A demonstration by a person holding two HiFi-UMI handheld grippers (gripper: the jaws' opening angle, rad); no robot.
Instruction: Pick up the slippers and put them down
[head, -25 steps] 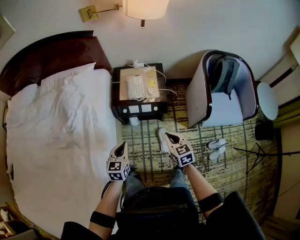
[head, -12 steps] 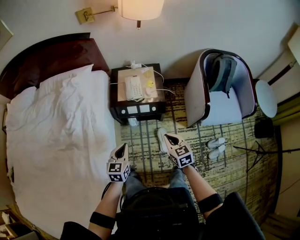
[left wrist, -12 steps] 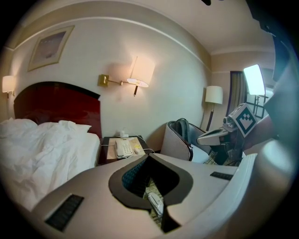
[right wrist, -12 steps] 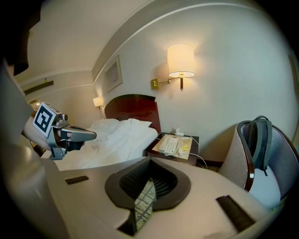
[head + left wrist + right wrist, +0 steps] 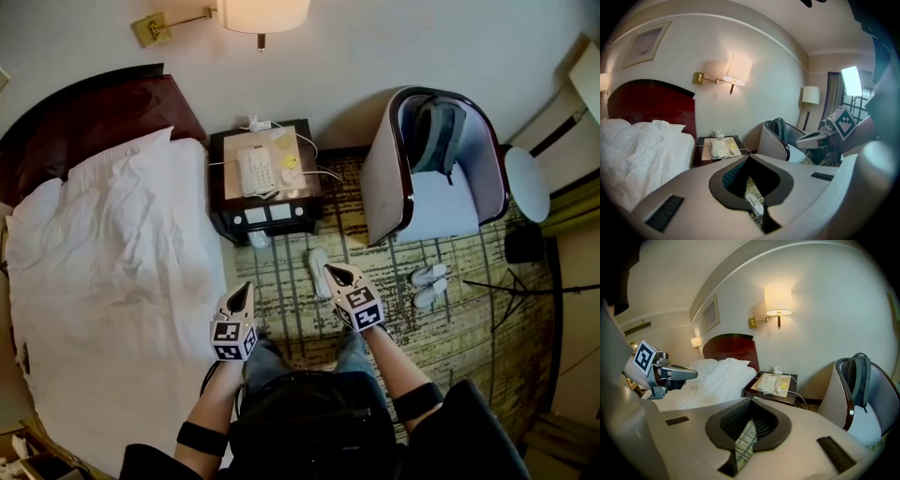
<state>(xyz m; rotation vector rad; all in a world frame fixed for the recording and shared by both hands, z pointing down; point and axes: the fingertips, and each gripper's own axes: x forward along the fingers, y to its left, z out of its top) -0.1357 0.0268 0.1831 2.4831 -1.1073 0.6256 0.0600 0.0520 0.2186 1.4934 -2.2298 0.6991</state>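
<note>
Patterned carpet (image 5: 459, 337) carries the white slippers (image 5: 428, 285), paired near the armchair (image 5: 386, 192), untouched. Both left claw (image 5: 244, 287) and right claw (image 5: 330, 271) hover clenched, empty; pick-up seems not yet begun, so next a claw must open and reach down to them

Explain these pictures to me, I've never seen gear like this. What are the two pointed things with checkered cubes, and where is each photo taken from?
A person stands in a bedroom holding a hand-held claw in each hand: left claw, right claw. One picture comes from a camera on their head, looking down; the other two from cameras riding on each claw. Both claws are shut and hold nothing. On the carpet lie white slippers: one slipper by the right claw, a pair beside the chair.
</note>
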